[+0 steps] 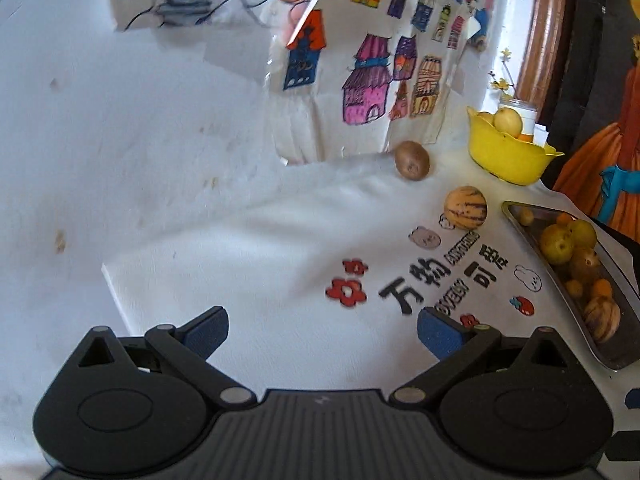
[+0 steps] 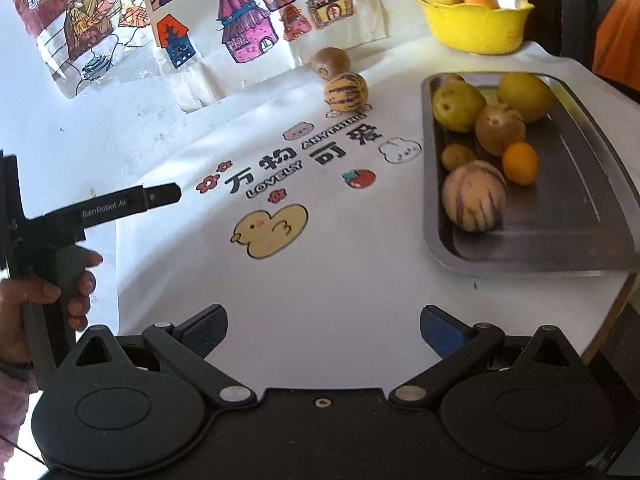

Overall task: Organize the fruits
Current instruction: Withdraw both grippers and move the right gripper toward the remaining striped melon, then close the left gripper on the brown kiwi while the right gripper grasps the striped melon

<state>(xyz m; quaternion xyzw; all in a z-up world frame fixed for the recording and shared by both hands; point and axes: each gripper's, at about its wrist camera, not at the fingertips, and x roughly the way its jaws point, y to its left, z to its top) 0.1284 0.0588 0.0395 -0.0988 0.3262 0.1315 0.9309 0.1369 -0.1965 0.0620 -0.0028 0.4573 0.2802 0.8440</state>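
Observation:
A steel tray (image 2: pixel 560 236) at the right holds several fruits, among them a striped melon (image 2: pixel 474 196), a small orange (image 2: pixel 520 162) and a yellow lemon (image 2: pixel 526 96). Loose on the white cloth lie a striped melon (image 2: pixel 345 92) and a brown kiwi (image 2: pixel 330 62) behind it. A yellow bowl (image 2: pixel 480 26) with fruit stands at the back right. My right gripper (image 2: pixel 322 332) hovers open over the cloth, nothing between its blue pads. My left gripper (image 1: pixel 322 334) is open and empty too, with the kiwi (image 1: pixel 412 160), melon (image 1: pixel 465 207) and tray (image 1: pixel 616 344) far to its right.
Coloured drawings of houses (image 2: pixel 248 20) lean against the back wall. The cloth carries printed characters and a yellow duck (image 2: pixel 272 230). A hand (image 2: pixel 48 300) holds the left gripper's handle at the left edge of the right wrist view. The table's rounded edge (image 2: pixel 616 312) runs just right of the tray.

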